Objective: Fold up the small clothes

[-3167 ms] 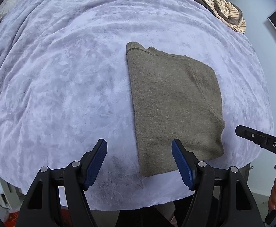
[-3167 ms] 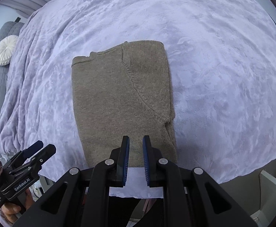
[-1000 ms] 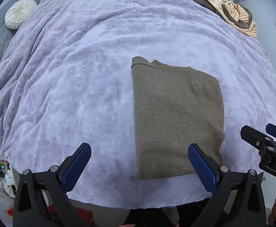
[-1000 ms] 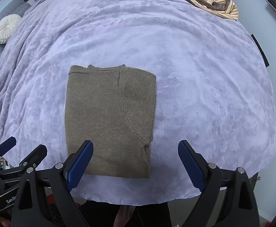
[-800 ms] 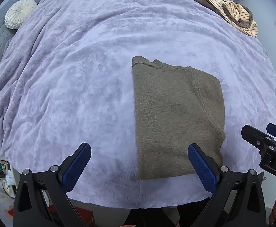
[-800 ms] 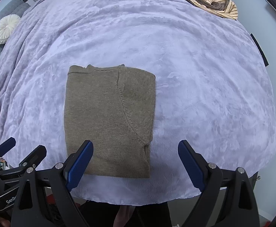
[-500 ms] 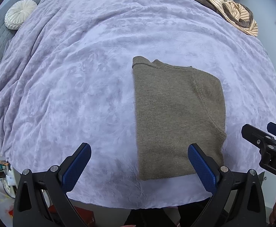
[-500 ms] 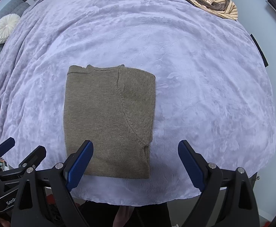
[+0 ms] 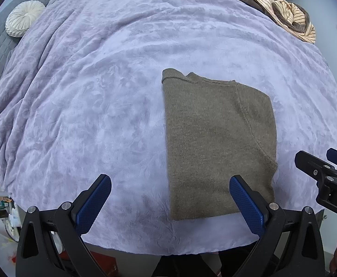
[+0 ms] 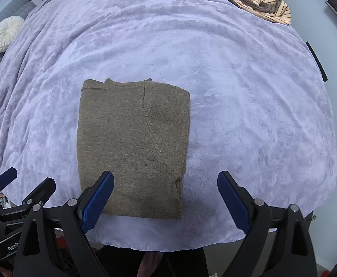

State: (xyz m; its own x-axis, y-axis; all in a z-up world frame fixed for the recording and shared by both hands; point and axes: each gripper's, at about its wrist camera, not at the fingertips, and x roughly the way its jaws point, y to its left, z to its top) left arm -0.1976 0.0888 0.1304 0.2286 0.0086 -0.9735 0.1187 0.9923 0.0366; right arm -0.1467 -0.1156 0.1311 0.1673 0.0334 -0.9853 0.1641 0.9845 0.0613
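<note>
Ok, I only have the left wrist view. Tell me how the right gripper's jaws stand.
Observer: The right gripper has its jaws wide apart and holds nothing.
Operator: Say where it sits against the sweater.
Observer: In the right wrist view, its left pad overlaps the near edge of the folded sweater. Its right pad lies over bare blanket.
Operator: Report anything off the blanket's right side.
Observer: A dark narrow strip shows just beyond that edge. I cannot tell what it is.
</note>
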